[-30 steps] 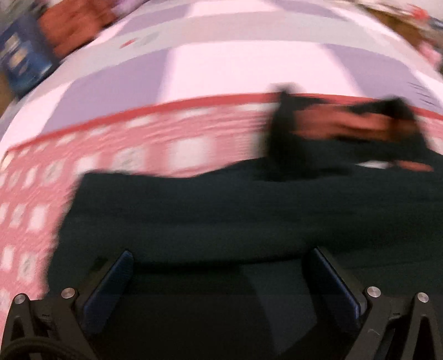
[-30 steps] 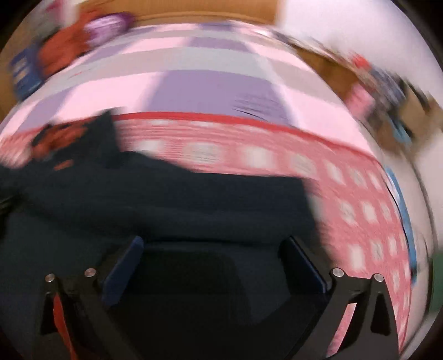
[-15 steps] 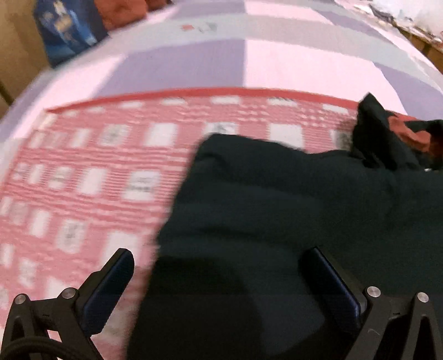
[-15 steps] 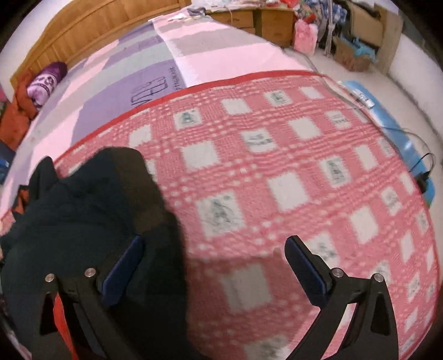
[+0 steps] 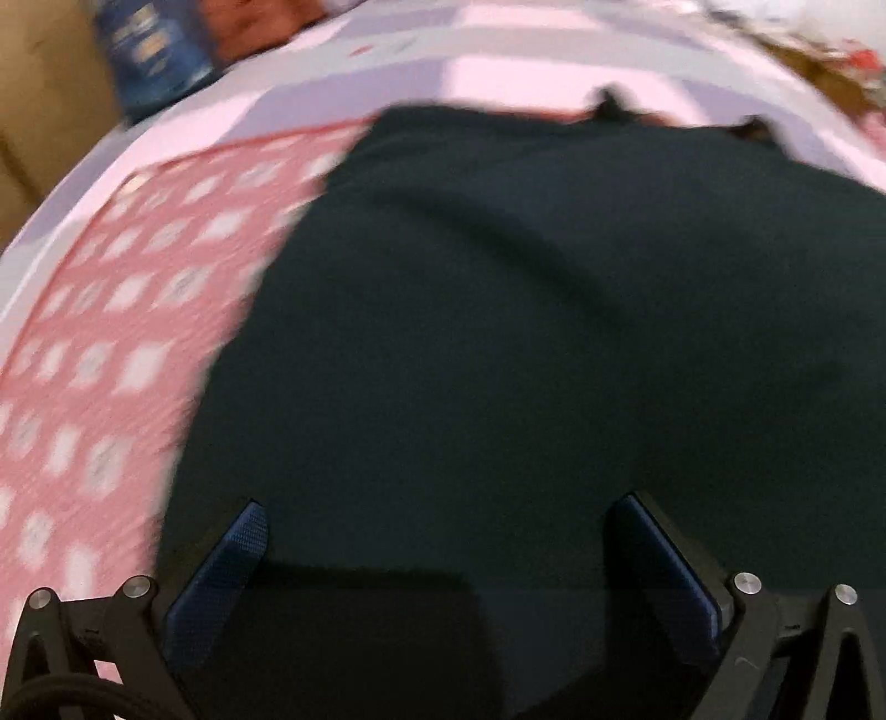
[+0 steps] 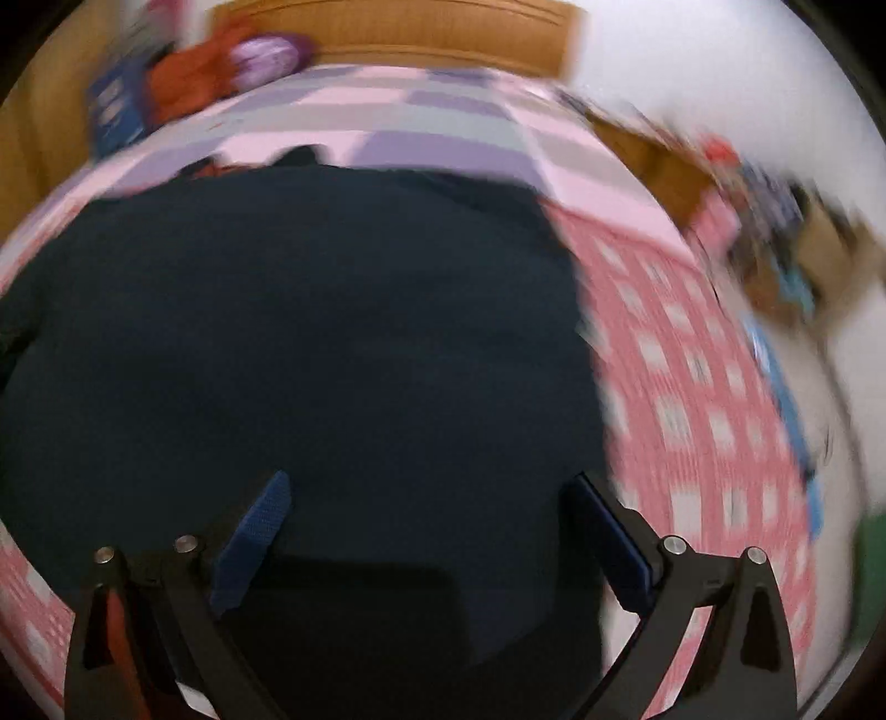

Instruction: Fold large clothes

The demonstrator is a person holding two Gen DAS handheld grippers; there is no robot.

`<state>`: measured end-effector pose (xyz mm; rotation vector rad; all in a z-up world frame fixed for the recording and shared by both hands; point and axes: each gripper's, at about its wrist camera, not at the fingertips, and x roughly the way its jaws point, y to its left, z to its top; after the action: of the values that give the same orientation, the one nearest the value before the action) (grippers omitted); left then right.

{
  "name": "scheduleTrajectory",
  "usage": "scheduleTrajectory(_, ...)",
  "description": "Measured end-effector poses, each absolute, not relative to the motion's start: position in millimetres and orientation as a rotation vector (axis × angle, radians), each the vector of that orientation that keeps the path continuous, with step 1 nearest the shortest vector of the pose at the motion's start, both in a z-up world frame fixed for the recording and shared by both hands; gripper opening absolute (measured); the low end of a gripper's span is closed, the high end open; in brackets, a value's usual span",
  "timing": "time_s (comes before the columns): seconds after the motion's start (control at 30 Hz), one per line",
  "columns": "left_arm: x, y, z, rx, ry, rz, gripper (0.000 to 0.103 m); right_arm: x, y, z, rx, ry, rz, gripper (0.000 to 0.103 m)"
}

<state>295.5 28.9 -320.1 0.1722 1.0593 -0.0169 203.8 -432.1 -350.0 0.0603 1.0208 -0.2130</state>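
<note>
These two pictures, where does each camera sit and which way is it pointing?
Left wrist view: sits on the left gripper, looking forward along its open blue fingers over the dark garment toward the bed's left side.
Right wrist view: sits on the right gripper, fingers open, facing the wooden headboard across the garment; cluttered furniture on the right.
Shared: both show the dark garment, the pink checked blanket, the purple-and-pink bedcover. No hand or sleeve shows in either.
</note>
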Motion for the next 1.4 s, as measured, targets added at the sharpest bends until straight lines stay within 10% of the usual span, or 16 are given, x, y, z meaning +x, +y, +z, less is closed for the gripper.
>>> scheduleTrajectory(0.23, 239.3, 46.6, -264.5, 0.236, 1.131, 0.096, 0.103, 126.0, -501.2, -313.1, 0.095, 1.095, -0.444, 0.102)
scheduleTrajectory(0.7, 39.2, -16.0, -94.1, 0.162, 1.128, -0.073, 0.103, -19.6, -284.8, -122.0, 0.219, 1.063, -0.175, 0.102)
scheduleTrajectory(1.4, -45.5, -13.1, -6.1, 0.177, 1.096, -0.179, 0.103, -114.7, -186.8, -32.0, 0.222, 1.116, -0.156, 0.102)
